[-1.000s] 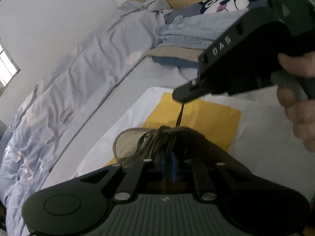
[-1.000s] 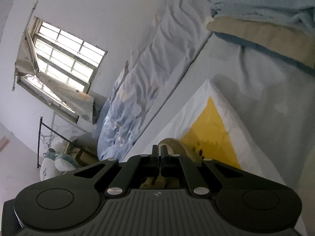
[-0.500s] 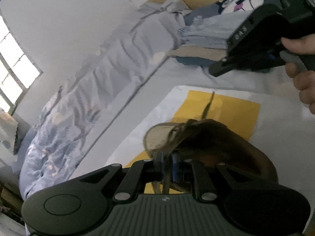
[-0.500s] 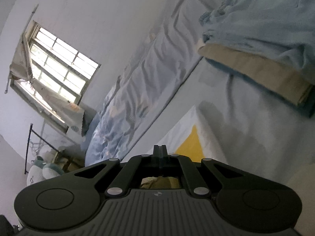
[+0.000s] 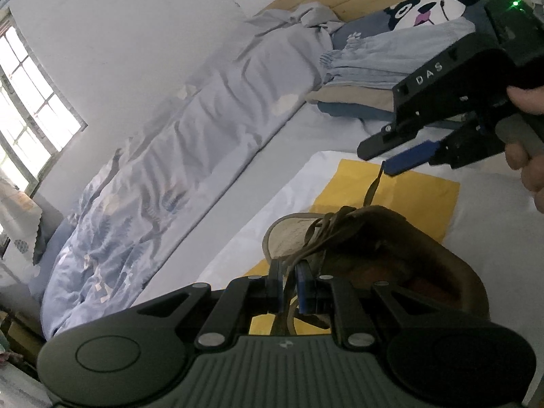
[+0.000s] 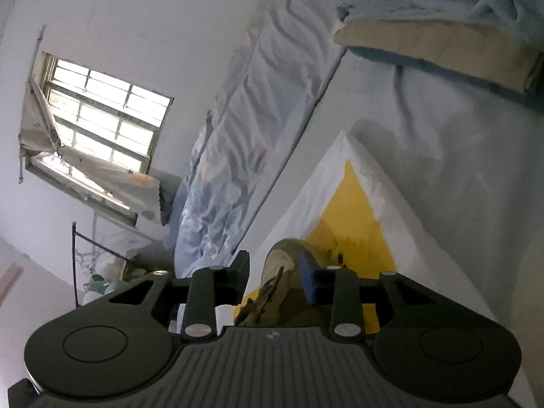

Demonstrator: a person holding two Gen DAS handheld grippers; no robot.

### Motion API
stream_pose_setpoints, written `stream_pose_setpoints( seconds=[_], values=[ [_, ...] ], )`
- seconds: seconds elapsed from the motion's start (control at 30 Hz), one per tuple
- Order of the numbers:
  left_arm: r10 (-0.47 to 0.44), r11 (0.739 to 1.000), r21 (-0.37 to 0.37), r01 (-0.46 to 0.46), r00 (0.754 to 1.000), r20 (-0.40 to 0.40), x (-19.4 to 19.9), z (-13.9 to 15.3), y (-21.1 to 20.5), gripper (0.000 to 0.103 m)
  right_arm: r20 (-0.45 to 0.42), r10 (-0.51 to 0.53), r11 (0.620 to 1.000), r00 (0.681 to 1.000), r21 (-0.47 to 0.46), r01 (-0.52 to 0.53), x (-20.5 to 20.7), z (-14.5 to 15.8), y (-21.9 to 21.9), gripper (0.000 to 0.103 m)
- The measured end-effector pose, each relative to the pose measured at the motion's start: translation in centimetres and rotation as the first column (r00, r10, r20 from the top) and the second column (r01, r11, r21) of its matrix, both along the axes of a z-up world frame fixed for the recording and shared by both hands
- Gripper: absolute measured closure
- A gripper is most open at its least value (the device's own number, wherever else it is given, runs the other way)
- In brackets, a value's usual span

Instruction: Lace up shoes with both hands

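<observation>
A brown shoe point(image 5: 374, 248) lies on a yellow sheet point(image 5: 418, 187) on the bed, right in front of my left gripper point(image 5: 289, 282). That gripper is shut on a brown lace that runs up from the shoe's eyelets. A second lace end point(image 5: 372, 187) rises from the shoe to my right gripper point(image 5: 377, 159), held by a hand point(image 5: 530, 170) at the upper right. Its jaws are opening, and the lace tip sits loose by the blue pad. In the right wrist view the right gripper point(image 6: 275, 265) stands apart over the shoe point(image 6: 285, 255), with the lace tip point(image 6: 273, 284) free between the fingers.
The yellow sheet lies on a white cloth point(image 5: 299, 187) over the grey mattress. Folded clothes point(image 5: 367, 78) and a panda pillow point(image 5: 431, 3) sit at the headboard. A crumpled blue duvet point(image 5: 170, 170) runs along the wall. A window point(image 6: 102, 108) is on the left.
My right gripper's jaws, shut on the lace end before, have parted and the lace tip is loose. The left gripper has lifted slightly, still gripping its lace.
</observation>
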State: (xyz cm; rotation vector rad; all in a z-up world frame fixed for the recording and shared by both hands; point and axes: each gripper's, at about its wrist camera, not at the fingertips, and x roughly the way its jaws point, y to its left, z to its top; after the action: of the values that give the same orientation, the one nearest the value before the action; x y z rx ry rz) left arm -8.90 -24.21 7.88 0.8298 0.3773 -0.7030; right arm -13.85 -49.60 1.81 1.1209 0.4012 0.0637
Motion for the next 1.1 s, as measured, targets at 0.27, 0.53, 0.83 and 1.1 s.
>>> stream_pose_setpoints(
  seconds=[0.27, 0.53, 0.83, 1.1],
  values=[
    [0.014, 1.0, 0.003, -0.014, 1.0, 0.013, 0.1, -0.3, 0.1, 0.093, -0.017, 0.038, 0.999, 0.999, 0.04, -0.037, 1.1, -1.0, 1.4, 0.088],
    [0.031, 1.0, 0.003, -0.031, 1.0, 0.002, 0.4, -0.6, 0.3, 0.093, -0.005, 0.038, 0.996, 0.999, -0.075, -0.039, 1.1, -0.1, 2.2, 0.1],
    [0.052, 0.999, 0.005, -0.052, 0.999, 0.0, 0.7, -0.5, 0.7, 0.092, 0.029, 0.017, 0.984, 0.999, -0.179, -0.012, 0.7, 1.6, 2.2, 0.101],
    [0.071, 0.997, 0.009, -0.071, 0.997, 0.016, 1.0, -0.2, 0.9, 0.092, 0.087, -0.03, 0.966, 0.996, -0.253, 0.051, -0.5, 3.5, 1.1, 0.101]
  ],
)
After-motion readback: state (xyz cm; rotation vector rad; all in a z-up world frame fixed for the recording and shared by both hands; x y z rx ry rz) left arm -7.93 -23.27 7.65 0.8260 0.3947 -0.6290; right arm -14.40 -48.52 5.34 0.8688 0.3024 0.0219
